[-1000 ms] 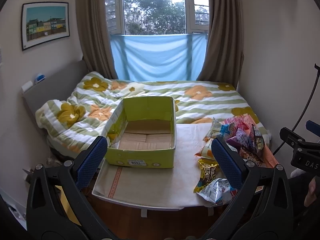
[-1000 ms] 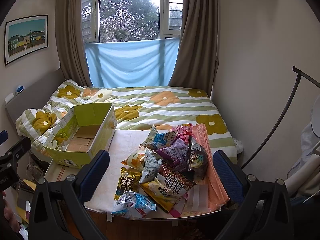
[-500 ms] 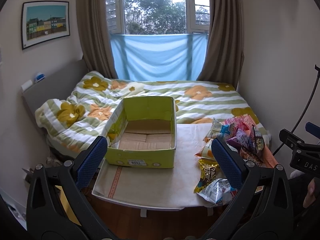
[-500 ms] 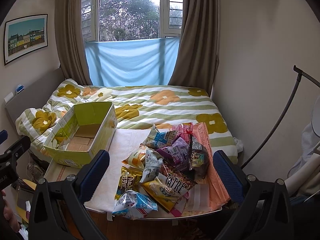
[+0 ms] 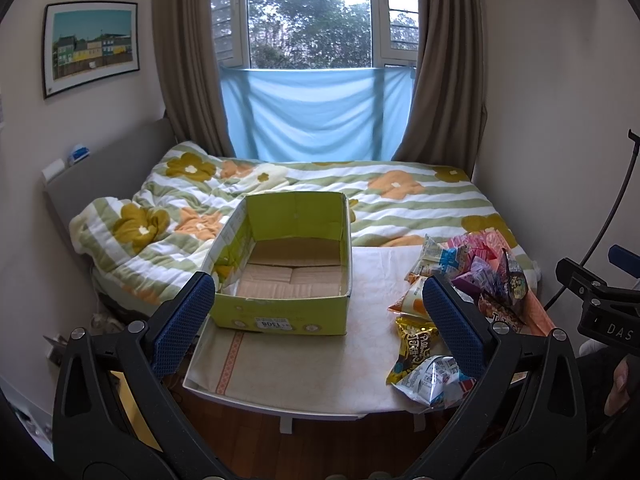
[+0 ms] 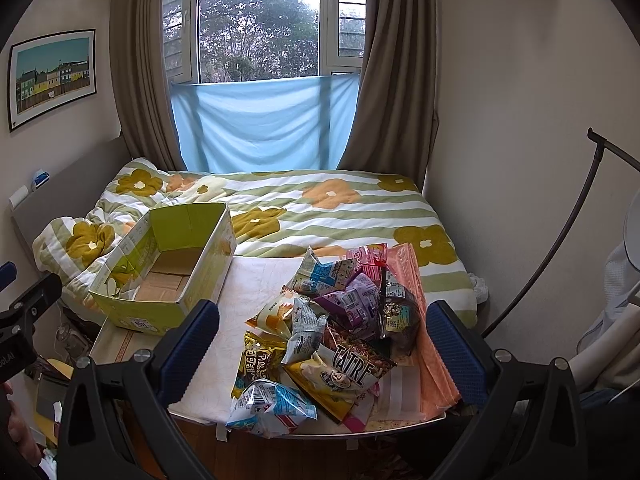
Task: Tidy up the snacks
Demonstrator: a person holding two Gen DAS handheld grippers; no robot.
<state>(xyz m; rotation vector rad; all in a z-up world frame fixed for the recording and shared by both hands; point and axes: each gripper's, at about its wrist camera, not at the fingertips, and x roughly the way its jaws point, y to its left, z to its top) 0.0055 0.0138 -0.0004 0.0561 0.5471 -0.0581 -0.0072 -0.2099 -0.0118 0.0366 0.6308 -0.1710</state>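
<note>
Both tools hang back from the counter point(image 5: 288, 364), nothing picked yet. The left hand-held gripper point(image 5: 318, 326) has its jaws spread wide and empty, framing the green cardboard box point(image 5: 288, 264), which sits bare inside on the counter's left half. The right hand-held gripper point(image 6: 322, 344) is just as wide apart and empty, looking down on the pile of snack packets point(image 6: 332, 328) heaped on the counter's right half, well apart from the box. This looks like the very start: choosing a first packet. The blue-and-white bag point(image 6: 272, 404) at the near edge and the yellow packet point(image 6: 256, 364) beside it lie loosest. Next move likely calls for the right tool to drop onto one crinkly edge, pinch, then carry it left.
</note>
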